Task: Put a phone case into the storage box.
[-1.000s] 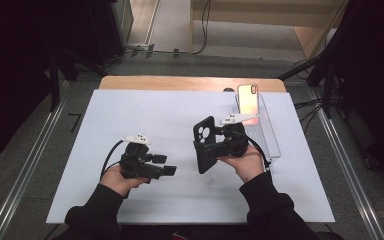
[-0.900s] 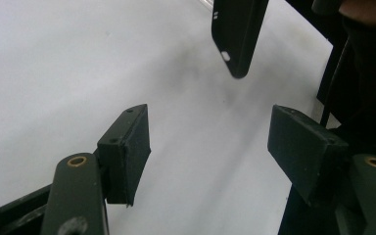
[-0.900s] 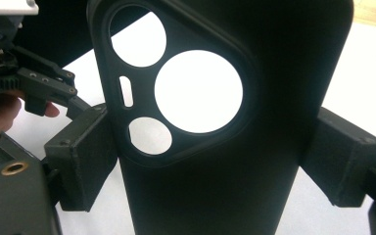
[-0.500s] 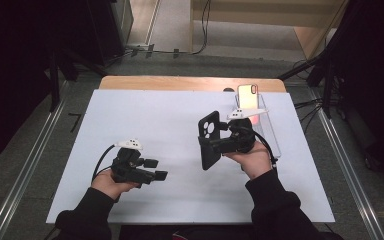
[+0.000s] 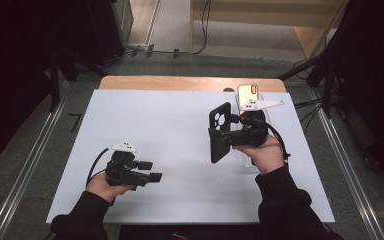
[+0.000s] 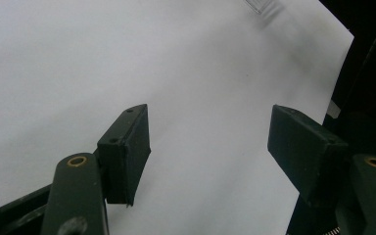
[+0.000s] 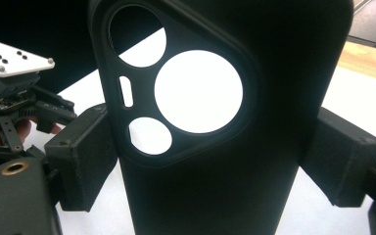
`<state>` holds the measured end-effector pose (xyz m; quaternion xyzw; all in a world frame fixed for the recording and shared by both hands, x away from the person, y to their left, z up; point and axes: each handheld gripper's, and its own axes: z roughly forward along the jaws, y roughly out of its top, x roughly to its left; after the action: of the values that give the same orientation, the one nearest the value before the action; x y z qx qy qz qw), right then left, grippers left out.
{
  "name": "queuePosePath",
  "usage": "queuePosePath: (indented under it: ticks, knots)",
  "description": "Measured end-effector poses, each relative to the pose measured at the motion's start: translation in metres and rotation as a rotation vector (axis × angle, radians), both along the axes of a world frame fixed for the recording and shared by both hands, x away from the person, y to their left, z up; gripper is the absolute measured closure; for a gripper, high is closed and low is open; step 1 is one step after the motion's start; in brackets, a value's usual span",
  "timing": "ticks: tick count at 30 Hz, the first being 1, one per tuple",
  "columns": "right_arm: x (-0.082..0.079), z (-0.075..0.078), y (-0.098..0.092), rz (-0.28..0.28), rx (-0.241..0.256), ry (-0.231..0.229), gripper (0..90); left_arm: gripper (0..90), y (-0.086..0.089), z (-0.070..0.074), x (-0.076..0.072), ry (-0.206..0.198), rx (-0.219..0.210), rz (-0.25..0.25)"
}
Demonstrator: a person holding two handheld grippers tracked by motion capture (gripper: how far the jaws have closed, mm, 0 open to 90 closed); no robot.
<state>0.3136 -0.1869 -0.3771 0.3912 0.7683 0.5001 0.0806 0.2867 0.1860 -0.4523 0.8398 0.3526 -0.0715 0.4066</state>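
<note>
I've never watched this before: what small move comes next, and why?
Probably carry the case toward the phone at the far edge. The right gripper grips the empty case upright above the table, and the left gripper is open and idle.

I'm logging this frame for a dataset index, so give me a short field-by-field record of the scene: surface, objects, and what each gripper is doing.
surface: white sheet covering a wooden table
left gripper: open, empty, low over the sheet at the near left
right gripper: shut on black phone case, held upright above the sheet
case detail: camera cutouts at its top end, sheet visible through them in the right gripper view
phone: at the far right, on a clear stand
</note>
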Motion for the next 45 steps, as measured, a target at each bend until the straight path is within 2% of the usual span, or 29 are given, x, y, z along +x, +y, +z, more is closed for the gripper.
queuePosePath:
  ticks: [4,8,18,22,27,29,36,39,45]
  knots:
    - [0.001,0.006,-0.007,-0.023,-0.003,-0.009,12.7,32.5,0.002,-0.002,0.0,0.002,0.002,0.013]
    - [0.003,0.011,-0.014,-0.056,0.024,-0.015,12.7,32.5,0.005,-0.002,-0.001,0.0,0.004,0.024]
    - [0.007,0.02,-0.026,-0.126,-0.006,-0.047,12.8,32.5,0.011,-0.002,-0.006,-0.001,0.004,0.048]
    - [0.01,0.023,-0.034,-0.156,-0.003,-0.051,12.9,32.4,0.014,-0.002,-0.007,-0.002,0.006,0.053]
    - [0.012,0.025,-0.047,-0.216,-0.013,-0.058,12.9,32.5,0.016,-0.002,-0.008,0.0,0.004,0.062]
    - [0.013,0.025,-0.053,-0.242,-0.023,-0.062,12.9,32.5,0.016,-0.002,-0.009,0.0,0.002,0.064]
    - [0.016,0.022,-0.074,-0.311,-0.013,-0.059,12.8,32.5,0.016,-0.002,-0.008,0.001,0.003,0.062]
    - [0.017,0.02,-0.08,-0.338,-0.02,-0.059,12.8,32.5,0.017,-0.002,-0.008,0.008,-0.013,0.058]
    - [0.02,0.015,-0.09,-0.381,-0.025,-0.054,12.8,32.4,0.018,-0.002,-0.007,0.007,-0.011,0.065]
